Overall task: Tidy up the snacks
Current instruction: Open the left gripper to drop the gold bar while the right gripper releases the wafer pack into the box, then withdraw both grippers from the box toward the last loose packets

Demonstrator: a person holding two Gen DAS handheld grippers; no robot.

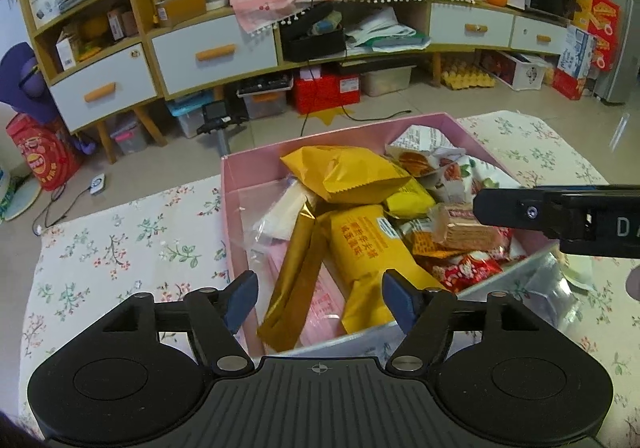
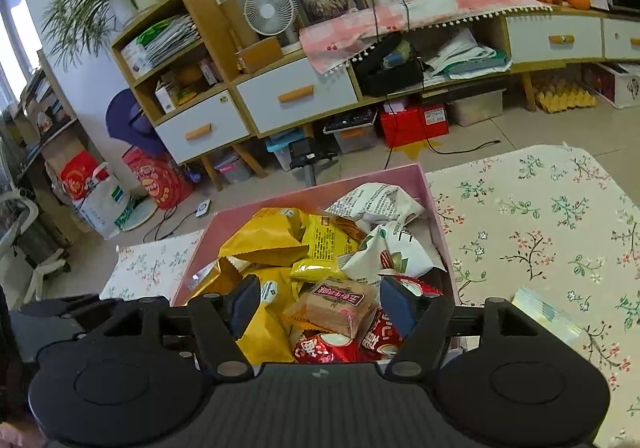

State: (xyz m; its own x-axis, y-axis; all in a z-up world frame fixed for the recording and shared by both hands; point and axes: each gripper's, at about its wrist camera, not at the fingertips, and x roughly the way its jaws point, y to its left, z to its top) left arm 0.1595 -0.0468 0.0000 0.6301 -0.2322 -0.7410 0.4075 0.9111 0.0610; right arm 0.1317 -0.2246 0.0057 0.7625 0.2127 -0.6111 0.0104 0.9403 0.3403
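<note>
A pink box [image 1: 232, 215] on the floral tablecloth holds several snack packs: yellow bags [image 1: 344, 171], a long gold pack [image 1: 296, 268], a wafer pack [image 1: 460, 228] and red packs [image 1: 468, 272]. My left gripper [image 1: 320, 296] is open above the box's near edge, with nothing between its pads. My right gripper [image 2: 318, 306] is open over the box [image 2: 436, 207], its pads either side of a brown wafer pack [image 2: 336, 308] and apart from it. The right gripper's body also shows in the left wrist view [image 1: 560, 211], above the box's right side.
A silvery foil pack [image 1: 552, 288] lies on the cloth right of the box; it also shows in the right wrist view [image 2: 544, 316]. The floral cloth [image 2: 540, 215] spreads to the right. Beyond the table are the floor and a cabinet with drawers [image 1: 216, 51].
</note>
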